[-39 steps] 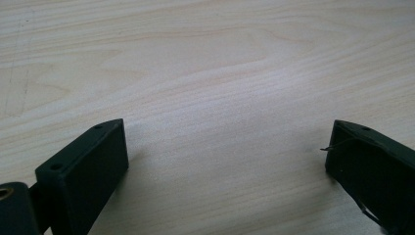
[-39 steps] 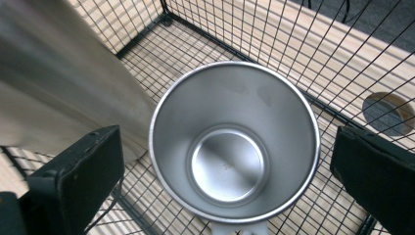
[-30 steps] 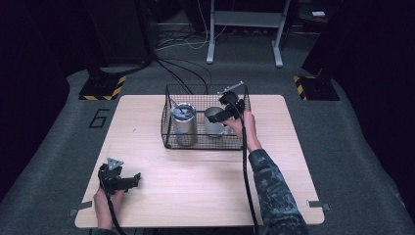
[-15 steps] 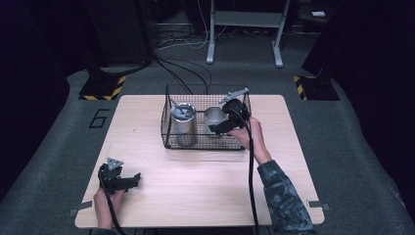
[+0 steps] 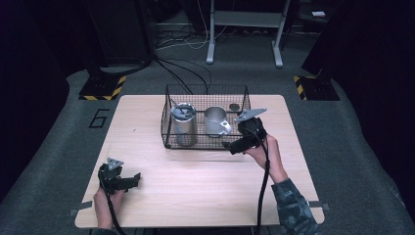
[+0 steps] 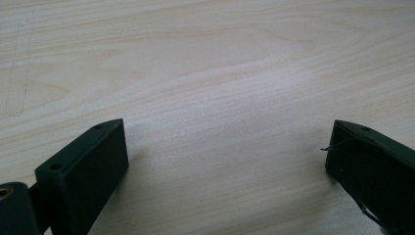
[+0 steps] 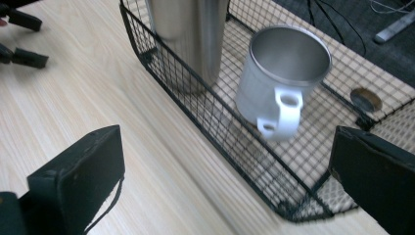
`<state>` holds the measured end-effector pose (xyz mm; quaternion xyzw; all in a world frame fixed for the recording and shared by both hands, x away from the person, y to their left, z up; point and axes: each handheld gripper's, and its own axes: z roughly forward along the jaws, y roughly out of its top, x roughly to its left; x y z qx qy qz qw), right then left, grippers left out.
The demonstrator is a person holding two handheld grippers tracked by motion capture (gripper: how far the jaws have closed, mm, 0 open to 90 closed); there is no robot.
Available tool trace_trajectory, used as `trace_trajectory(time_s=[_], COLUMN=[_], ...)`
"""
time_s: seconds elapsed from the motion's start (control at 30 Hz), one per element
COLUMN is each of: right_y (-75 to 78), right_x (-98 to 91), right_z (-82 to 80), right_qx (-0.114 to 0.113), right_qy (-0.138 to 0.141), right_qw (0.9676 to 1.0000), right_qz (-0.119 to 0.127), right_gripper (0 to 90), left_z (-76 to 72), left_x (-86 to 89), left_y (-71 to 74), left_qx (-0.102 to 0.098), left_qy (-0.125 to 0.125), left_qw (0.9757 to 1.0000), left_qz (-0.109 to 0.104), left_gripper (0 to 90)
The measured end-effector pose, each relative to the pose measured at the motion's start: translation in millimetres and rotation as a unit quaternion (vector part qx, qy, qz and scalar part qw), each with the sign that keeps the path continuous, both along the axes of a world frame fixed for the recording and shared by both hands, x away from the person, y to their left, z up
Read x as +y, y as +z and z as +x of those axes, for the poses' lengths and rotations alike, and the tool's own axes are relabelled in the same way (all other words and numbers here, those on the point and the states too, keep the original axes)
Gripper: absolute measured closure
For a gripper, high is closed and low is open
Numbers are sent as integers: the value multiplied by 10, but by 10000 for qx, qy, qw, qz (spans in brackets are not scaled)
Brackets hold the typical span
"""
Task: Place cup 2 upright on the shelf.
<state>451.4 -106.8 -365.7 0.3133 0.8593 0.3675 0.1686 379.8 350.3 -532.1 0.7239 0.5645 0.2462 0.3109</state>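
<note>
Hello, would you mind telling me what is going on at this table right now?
A person holds a gripper in each hand. The right gripper hangs open at the near edge of a wire basket, gripping nothing. In the basket stand a metal mug and a taller steel canister, with a small round disc in a corner. The left gripper sits open over bare table.

In the wire basket (image 5: 169, 128) on the table (image 5: 195, 181), the mug (image 5: 215, 121) stands right of the canister (image 5: 183, 122).
</note>
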Motion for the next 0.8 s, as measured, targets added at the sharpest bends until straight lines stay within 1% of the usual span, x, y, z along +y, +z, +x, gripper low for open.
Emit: trace_trajectory(time_s=[0.07,0.13,0.17,0.2,0.27,0.3,0.33,0.37,0.4,0.47,0.57,0.67,0.73,0.8], right_y=[-65,-148,-187,-232,-309,-353,-390,-430,-481,-543,-678,-825,-926,-1035], right_x=[-88,-167,-205,-244,-317,-350,-378,-414,-452,-509,-628,-748,-824,-897], right_z=[-48,-83,-104,-121,-158,-173,-199,-214,-245,-275,-359,-420,-467,-508], right_qx=[14,-6,60,62,143,135,182,181,215,198,314,363,461,504], right_qy=[-52,-125,-161,-216,-292,-342,-420,-420,-509,-538,-732,-832,-964,-1092], right_qw=[10000,9999,9999,9997,9995,9993,9989,9990,9985,9984,9968,9959,9943,9927], right_qz=[-26,8,-5,-10,-4,15,17,16,29,-18,-4,-28,-8,22], right_gripper=[0,0,0,0,0,0,0,0,0,0,0,0,0,0], left_z=[0,0,0,0,0,0,0,0,0,0,-1,-1,-1,-2], left_x=[0,-1,0,0,0,0,0,-1,-1,-2,-3,-3,-4,-5], left_y=[0,0,0,0,0,0,0,0,0,-1,-1,-1,-2,-2], left_qx=[-2,-3,0,0,-1,-1,-2,-3,-4,-8,-4,-11,-10,-7], left_qy=[1,3,1,2,2,0,2,2,3,5,11,7,11,19], left_qw=[10000,10000,10000,10000,10000,10000,10000,10000,10000,10000,10000,10000,10000,10000], left_qz=[0,-1,0,-1,0,1,0,2,1,0,-9,3,-7,-18], left_gripper=[21,21,21,21,21,21,21,21,21,21,21,21,21,21])
